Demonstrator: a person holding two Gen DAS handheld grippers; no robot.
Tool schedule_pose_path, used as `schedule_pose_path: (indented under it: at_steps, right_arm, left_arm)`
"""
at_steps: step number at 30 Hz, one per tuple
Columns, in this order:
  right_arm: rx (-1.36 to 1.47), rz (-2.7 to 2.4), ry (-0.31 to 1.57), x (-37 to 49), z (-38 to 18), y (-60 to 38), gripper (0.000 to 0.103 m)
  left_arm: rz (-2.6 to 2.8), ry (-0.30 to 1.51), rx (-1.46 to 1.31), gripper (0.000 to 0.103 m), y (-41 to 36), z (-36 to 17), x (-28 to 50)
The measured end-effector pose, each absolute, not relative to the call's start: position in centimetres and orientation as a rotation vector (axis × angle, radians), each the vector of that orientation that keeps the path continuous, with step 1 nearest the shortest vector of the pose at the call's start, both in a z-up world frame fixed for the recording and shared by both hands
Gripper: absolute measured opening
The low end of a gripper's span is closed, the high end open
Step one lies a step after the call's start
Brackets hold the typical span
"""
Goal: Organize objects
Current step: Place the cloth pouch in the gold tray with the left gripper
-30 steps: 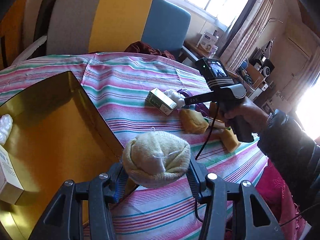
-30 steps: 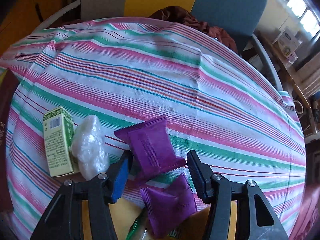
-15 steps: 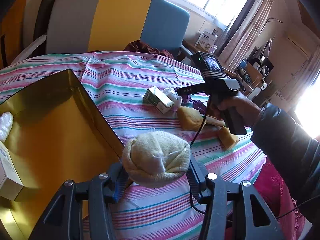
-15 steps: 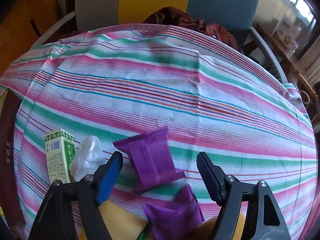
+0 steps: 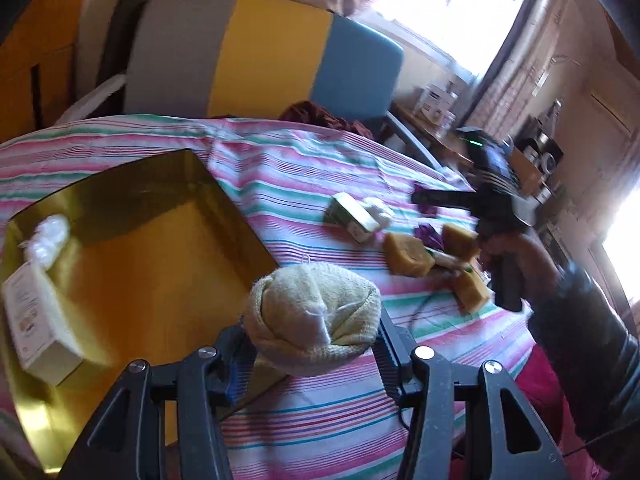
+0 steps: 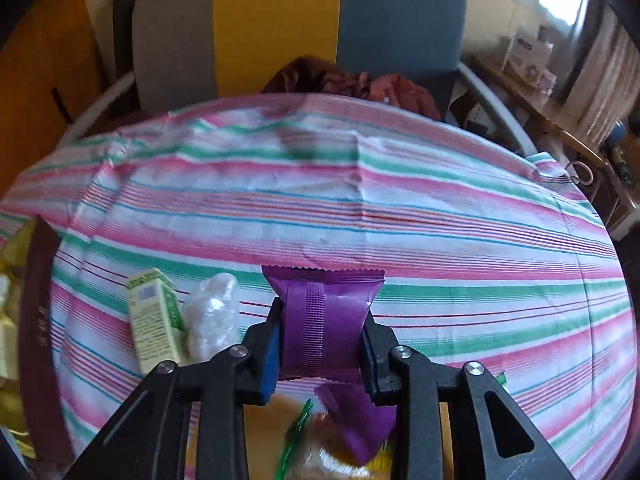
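Now the right gripper (image 6: 322,338), whose jaws have just been closing, pinches a purple crinkle-edged foil snack packet (image 6: 324,316) above the striped tablecloth (image 6: 400,208). Meanwhile the left gripper (image 5: 312,346) clamps a rolled cream knitted sock (image 5: 312,312) beside the gold cardboard box (image 5: 132,248).

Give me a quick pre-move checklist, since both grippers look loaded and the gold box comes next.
1. Right gripper shut on purple packet, jaws just closed: ok.
2. Left gripper holding rolled cream cloth: ok.
3. Gold box has bare floor: ok.
4. White carton and clear wrapped item already in box: ok.
5. Second purple packet not snagged: cannot tell.
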State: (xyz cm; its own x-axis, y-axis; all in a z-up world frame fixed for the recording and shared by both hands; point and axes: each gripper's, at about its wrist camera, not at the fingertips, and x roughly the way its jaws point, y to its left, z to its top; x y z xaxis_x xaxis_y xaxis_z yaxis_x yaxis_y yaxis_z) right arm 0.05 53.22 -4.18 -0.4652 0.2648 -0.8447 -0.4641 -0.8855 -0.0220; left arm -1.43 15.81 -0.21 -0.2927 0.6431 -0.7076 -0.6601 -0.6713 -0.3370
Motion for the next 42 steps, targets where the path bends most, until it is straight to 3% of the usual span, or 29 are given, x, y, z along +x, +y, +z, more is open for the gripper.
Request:
schedule_pose_path:
  at_steps: [6,18,27,31,34,42]
  right_arm:
    - [-1.125,2.438,0.277,2.2,-0.8,50.5,0.033]
    - [-1.158,2.685,0.374,4.9,-1.1,40.5,0.033]
    - [-1.223,2.827,0.398,4.0,-1.2,33.3,0.033]
    - [-1.261,2.883,0.385,3.1,-1.2,30.2,0.033]
    - [-1.296,2.915,0.374,2.5,-1.3,28.1,0.033]
    - [-1.452,2.978,0.289,-0.1,-2.6,22.0,0.033]
  left_arm:
    - [2.173,-0.045,-1.126,0.052,10.0,0.2,-3.5]
    - [2.354,-0.151,-1.234,0.052,-0.6,-1.5,-4.7]
    - [2.340,-0.077,-1.296,0.053,-0.5,-4.7,-4.5]
    - [2.370,0.006,-1.321,0.061,0.3,-5.5,-4.9]
    - [2.355,-0.022,-1.311,0.071,0.0,-5.3,-4.8]
    - [2.393,-0.081,-1.261,0.071,-1.9,-3.8,-4.6]
